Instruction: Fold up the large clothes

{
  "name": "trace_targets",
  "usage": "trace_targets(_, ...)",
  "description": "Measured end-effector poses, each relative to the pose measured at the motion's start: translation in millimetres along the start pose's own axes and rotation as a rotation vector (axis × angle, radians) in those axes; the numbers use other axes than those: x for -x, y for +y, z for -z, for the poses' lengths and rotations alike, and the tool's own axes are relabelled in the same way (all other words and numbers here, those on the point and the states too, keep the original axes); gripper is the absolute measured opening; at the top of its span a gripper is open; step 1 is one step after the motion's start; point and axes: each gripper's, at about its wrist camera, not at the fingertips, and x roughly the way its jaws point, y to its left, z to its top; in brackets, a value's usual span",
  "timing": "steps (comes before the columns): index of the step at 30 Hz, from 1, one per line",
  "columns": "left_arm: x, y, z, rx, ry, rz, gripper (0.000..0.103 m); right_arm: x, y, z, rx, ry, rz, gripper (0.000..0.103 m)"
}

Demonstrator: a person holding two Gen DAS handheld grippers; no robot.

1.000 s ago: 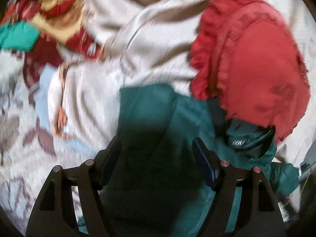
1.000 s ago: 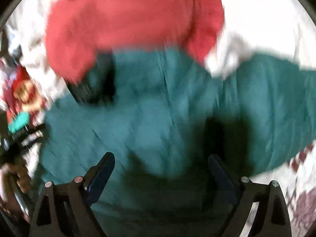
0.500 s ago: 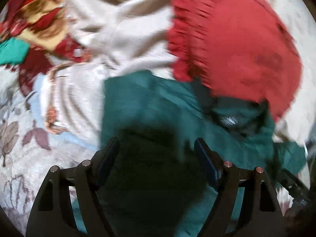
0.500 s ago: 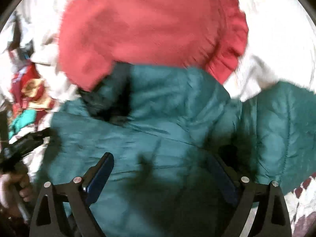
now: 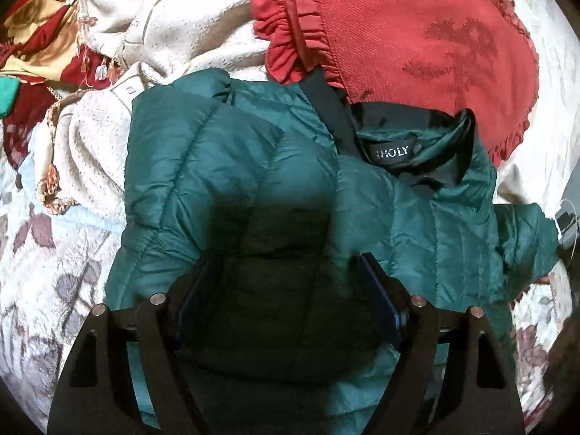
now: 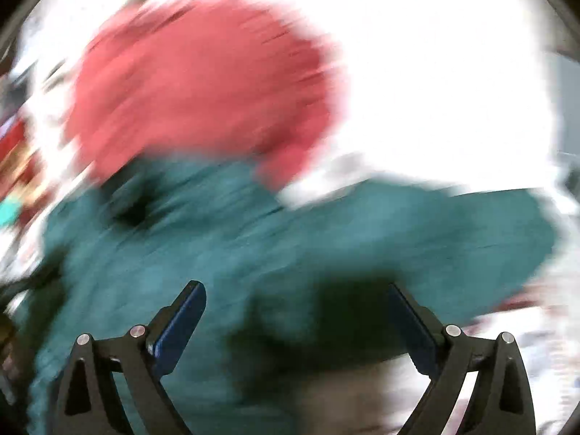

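One teal puffer jacket (image 5: 232, 181) on the floral bedspread (image 5: 47, 282), collar touching one red ruffled cushion (image 5: 417, 43). Left gripper (image 5: 286, 290): jaws wide apart over the jacket, holding nothing. Right gripper (image 6: 295, 311): jaws also apart; view is blurred, so contact with jacket unclear.

In the left wrist view, the green puffer jacket (image 5: 232, 181) now fills more of the frame than one second ago, and the left gripper (image 5: 286, 290), jaws apart, sits lower over its quilted panel. The collar label (image 5: 393, 152) has become legible. The right wrist view, sharp half a second ago, is now motion-blurred; the red cushion (image 6: 203, 87) appears further left.
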Motion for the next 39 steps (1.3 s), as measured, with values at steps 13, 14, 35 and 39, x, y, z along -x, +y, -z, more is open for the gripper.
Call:
trace_targets(13, -13, -28, 6, -0.114, -0.02, -0.087, 0.079, -79, -281, -44, -0.223, 0.183, 0.198, 0.092)
trace_targets(14, -14, -28, 6, -0.116, -0.024, -0.092, 0.079, -85, -283, -43, -0.201, 0.203, 0.191, 0.091)
trace_targets(35, 31, 19, 3, 0.083, -0.057, -0.064, 0.079, 82, -41, -10, -0.091, -0.072, -0.063, 0.015)
trace_targets(39, 35, 23, 2, 0.082, -0.066, -0.071, 0.079, 62, 52, 2, -0.046, -0.053, -0.239, 0.015)
